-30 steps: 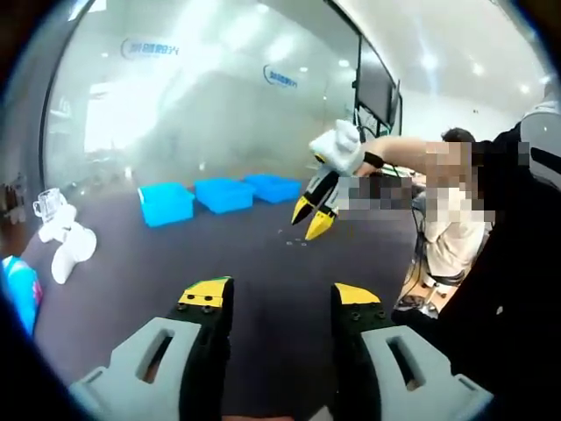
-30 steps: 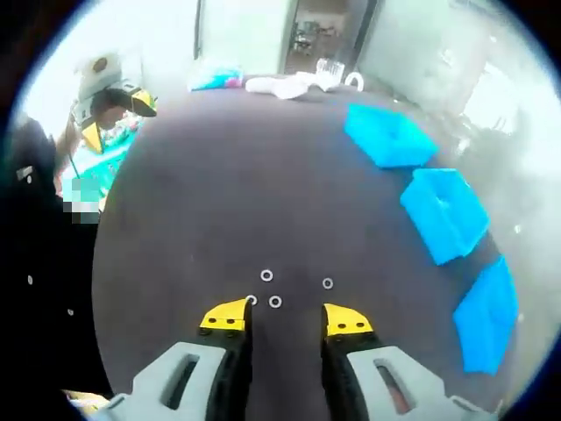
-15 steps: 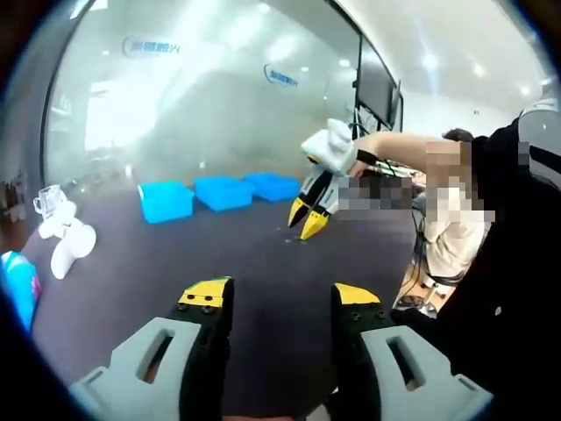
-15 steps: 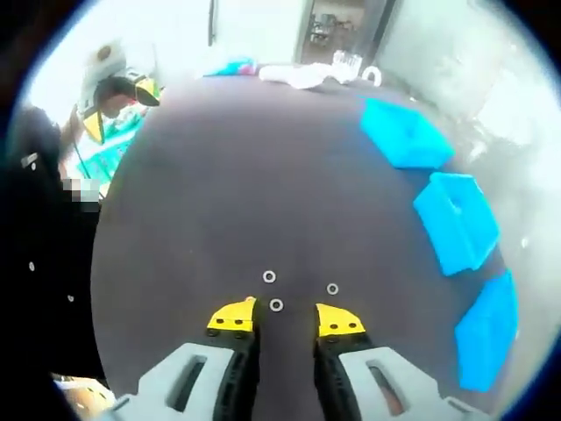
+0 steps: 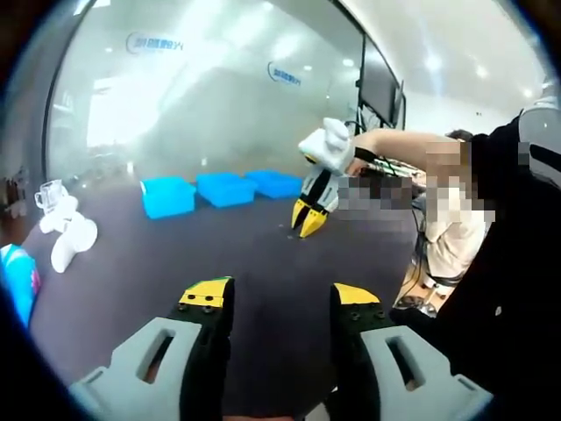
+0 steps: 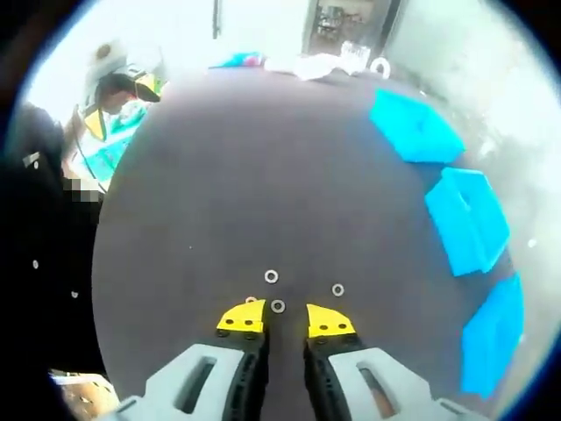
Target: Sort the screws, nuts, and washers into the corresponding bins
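Small silver ring-shaped washers (image 6: 278,306) lie flat on the dark round table (image 6: 263,175), one just ahead of the right gripper (image 6: 286,319) and roughly in line with the narrow gap between its jaws; being round, it has no long axis. Whether anything is pinched I cannot tell. Three blue plastic bins (image 6: 465,230) sit well apart along the table's edge. The left gripper (image 5: 280,298) hangs farther off, jaws parted and empty.
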Available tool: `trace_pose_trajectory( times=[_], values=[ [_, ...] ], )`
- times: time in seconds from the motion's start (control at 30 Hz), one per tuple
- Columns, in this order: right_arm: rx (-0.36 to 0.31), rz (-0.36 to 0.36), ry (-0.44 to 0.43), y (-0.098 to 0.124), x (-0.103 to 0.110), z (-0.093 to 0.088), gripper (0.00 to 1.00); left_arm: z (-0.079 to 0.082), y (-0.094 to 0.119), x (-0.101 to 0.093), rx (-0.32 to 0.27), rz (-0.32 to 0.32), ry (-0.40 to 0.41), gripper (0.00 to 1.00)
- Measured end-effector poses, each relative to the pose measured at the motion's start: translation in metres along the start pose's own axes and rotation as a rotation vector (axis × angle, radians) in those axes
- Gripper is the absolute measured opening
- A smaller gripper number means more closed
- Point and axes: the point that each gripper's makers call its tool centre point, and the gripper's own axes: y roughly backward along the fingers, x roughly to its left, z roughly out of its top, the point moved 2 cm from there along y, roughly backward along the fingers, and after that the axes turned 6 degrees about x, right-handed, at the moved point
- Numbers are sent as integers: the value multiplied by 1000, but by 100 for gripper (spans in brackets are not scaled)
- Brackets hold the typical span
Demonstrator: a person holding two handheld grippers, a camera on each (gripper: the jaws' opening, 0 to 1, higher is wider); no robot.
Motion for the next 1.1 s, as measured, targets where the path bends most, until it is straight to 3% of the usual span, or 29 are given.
trace_pose_trajectory(
  times=[0.13,0.43,0.97,1.1],
  values=[
    [7,36,-8,-2,4,0,4,1,-1,-1,-1,-2,-2,43],
    [7,88,-45,-2,4,0,1,2,-2,-4,-1,-10,-6,43],
    [-12,56,-21,6,8,-2,1,5,-1,-6,-5,-9,-14,43],
    [-84,23,-44,15,7,1,1,8,1,-3,-16,1,-12,43]
  ],
)
